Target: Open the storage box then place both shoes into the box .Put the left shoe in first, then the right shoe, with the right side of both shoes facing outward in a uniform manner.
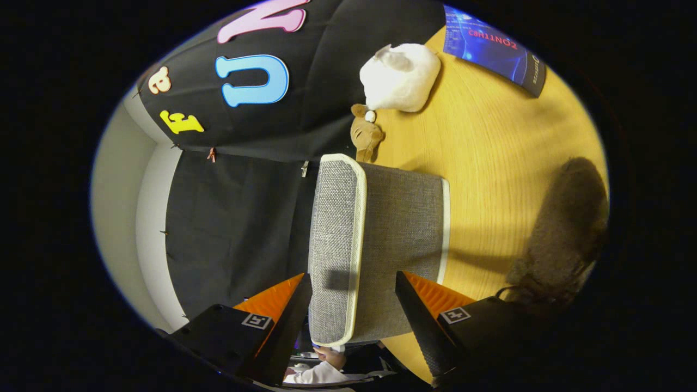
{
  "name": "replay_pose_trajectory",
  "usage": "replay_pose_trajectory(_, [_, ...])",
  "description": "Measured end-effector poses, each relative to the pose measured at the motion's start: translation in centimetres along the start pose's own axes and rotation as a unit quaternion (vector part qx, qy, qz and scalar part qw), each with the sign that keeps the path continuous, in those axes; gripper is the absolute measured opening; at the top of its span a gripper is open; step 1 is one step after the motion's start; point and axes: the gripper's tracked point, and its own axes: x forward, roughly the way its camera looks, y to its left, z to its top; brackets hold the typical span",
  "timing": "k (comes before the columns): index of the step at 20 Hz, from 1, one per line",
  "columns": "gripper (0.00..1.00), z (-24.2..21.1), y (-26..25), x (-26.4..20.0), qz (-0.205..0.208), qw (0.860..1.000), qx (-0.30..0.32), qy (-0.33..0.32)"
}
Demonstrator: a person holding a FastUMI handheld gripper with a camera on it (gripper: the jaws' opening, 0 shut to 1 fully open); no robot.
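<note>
The gripper (353,291) is spread wide around the near end of the grey fabric storage box (375,239), its lid closed. A dark shoe (566,234) lies beside the box on the wooden table (490,147).

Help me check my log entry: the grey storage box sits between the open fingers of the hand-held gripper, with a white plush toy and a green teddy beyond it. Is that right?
Not quite. The teddy is brown, not green, as the gripper view shows. The rest holds: the grey storage box sits between the open fingers of the hand-held gripper, with the white plush toy beyond it.
</note>
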Motion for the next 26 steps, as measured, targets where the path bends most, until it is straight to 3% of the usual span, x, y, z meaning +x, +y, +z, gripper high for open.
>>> replay_pose_trajectory(4, [0.93,0.3,0.8,0.8,0.037,0.999,0.033,-0.004])
replay_pose_trajectory(5, [0.85,0.2,0.8,0.8,0.039,0.999,0.037,-0.003])
replay_pose_trajectory(8, [0.85,0.4,1.6,0.8,0.067,0.996,0.053,-0.002])
replay_pose_trajectory(11, [0.53,0.2,0.8,0.9,0.060,0.997,0.057,0.006])
replay_pose_trajectory(13, [0.25,0.0,2.2,0.5,0.091,0.994,0.058,0.008])
replay_pose_trajectory(15, [0.05,0.8,3.2,0.3,0.098,0.994,0.041,-0.007])
replay_pose_trajectory(19, [0.05,0.6,5.1,0.1,0.110,0.993,0.036,-0.010])
replay_pose_trajectory(26, [0.05,0.9,14.2,1.7,0.134,0.990,-0.025,-0.029])
